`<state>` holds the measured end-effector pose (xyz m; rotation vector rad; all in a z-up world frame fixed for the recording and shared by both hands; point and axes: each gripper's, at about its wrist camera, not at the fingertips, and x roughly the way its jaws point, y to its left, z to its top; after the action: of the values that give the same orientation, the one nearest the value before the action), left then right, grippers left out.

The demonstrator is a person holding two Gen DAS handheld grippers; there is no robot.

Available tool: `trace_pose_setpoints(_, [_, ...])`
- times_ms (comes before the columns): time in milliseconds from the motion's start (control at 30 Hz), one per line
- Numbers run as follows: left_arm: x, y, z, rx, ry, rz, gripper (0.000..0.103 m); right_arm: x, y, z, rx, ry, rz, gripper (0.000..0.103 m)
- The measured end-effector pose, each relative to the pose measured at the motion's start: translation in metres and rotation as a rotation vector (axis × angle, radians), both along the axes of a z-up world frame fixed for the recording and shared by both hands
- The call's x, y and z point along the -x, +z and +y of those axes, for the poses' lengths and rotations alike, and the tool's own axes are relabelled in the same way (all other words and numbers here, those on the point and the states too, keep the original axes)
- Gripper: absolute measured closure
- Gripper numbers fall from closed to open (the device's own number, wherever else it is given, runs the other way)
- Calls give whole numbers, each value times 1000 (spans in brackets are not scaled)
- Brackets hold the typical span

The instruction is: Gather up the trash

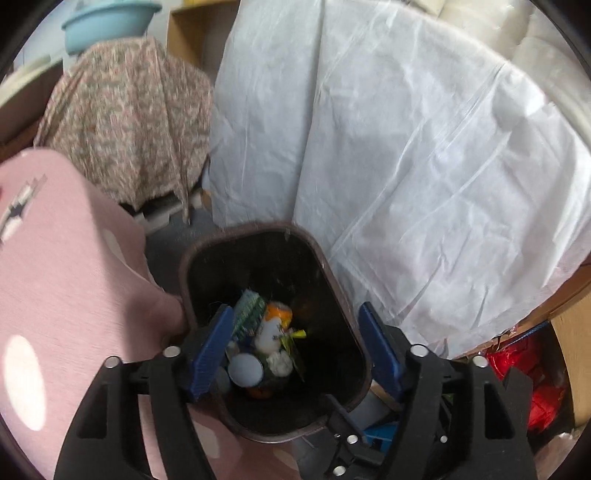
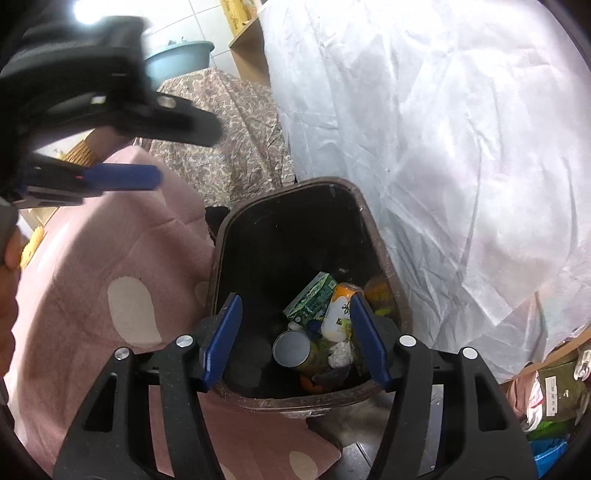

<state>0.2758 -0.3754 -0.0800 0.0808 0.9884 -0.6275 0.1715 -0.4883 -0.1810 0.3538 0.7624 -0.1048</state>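
A dark brown trash bin (image 1: 325,266) stands on the floor, also in the right wrist view (image 2: 373,229). Inside lie a green carton (image 2: 312,299), an orange-and-white pouch (image 2: 338,310), a tin can (image 2: 291,349) and a crumpled tissue (image 2: 340,354). The same trash shows in the left wrist view: carton (image 1: 249,310), pouch (image 1: 273,325), can (image 1: 243,369). My left gripper (image 1: 295,350) is open and empty above the bin. My right gripper (image 2: 295,339) is open and empty above the bin. The left gripper also shows at the upper left of the right wrist view (image 2: 122,177).
A pink blanket with pale spots (image 2: 110,258) lies left of the bin. A white sheet (image 1: 424,140) hangs behind and right of it. A floral cloth (image 1: 129,122) covers something behind, with a blue basin (image 1: 110,22) on top. Clutter and a red bag (image 1: 528,373) sit at lower right.
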Motion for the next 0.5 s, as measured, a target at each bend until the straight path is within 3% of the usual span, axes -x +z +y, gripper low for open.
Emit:
trace_pose_setpoints(300, [25,43,40,36,-12,-164,19,3,33,7,61,-14,-53,24])
trace_pose_setpoints(500, [39,60,80,72,8,-205,14,2,54,21,85,11,-90,22])
